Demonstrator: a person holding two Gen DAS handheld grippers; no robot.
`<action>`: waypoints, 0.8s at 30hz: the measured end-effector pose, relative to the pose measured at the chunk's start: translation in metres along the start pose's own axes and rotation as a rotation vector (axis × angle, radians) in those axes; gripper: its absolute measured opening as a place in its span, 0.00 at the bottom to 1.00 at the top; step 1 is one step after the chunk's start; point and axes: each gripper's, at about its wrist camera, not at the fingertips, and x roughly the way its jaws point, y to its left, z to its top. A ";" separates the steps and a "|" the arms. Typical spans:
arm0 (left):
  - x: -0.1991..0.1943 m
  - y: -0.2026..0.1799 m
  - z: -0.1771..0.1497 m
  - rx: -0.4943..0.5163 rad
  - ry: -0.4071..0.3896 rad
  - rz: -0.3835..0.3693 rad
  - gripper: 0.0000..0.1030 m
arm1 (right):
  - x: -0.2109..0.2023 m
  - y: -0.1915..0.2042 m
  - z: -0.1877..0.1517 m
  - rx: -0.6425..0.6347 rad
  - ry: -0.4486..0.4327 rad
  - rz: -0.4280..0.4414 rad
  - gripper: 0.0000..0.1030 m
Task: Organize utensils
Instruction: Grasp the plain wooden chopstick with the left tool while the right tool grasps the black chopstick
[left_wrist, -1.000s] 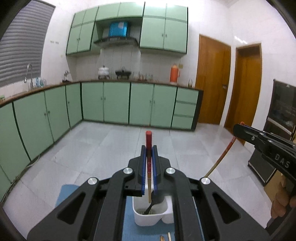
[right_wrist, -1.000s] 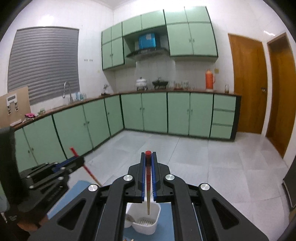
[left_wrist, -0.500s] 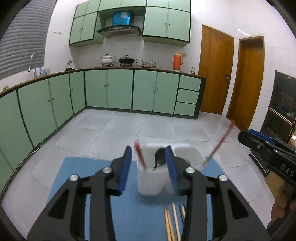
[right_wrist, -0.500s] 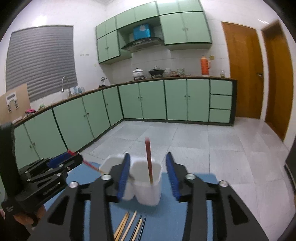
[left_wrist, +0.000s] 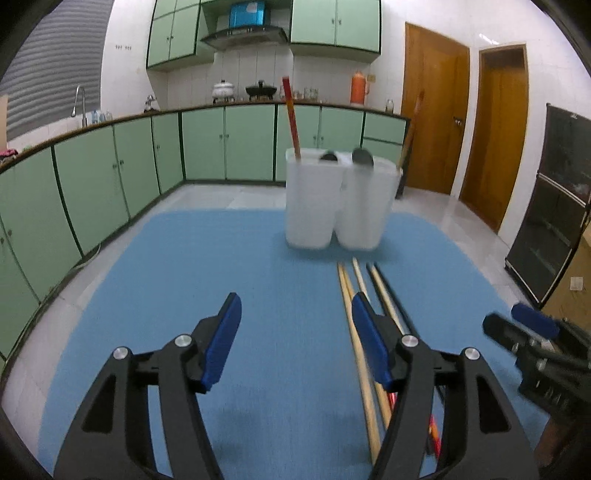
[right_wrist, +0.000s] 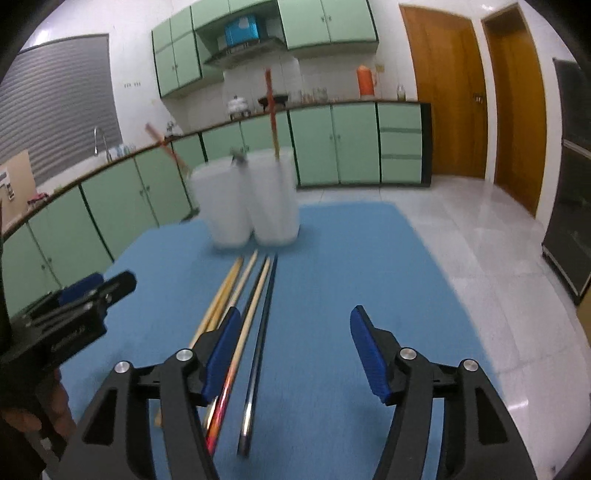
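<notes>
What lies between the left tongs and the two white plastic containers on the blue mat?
Only bare blue mat lies between the left tongs and the white plastic containers, shown in the left wrist view.

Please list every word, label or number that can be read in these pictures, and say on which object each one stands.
None can be read.
A faint pale print on the side of the left gripper in the right wrist view is too blurred to read.

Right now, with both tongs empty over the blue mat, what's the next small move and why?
Probably lower the right tongs onto the dark chopstick lying between their opening jaws and close. Each white holder already has a red chopstick standing in it, while several chopsticks still lie loose on the blue mat.
</notes>
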 end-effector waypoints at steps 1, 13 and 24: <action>-0.002 0.001 -0.005 0.001 0.007 0.001 0.59 | 0.000 0.003 -0.006 -0.007 0.012 0.000 0.57; -0.019 -0.012 -0.035 0.019 0.039 -0.018 0.59 | -0.003 0.018 -0.025 -0.006 0.100 0.020 0.39; -0.022 -0.010 -0.044 0.003 0.111 -0.024 0.59 | 0.011 0.027 -0.043 -0.025 0.220 0.029 0.23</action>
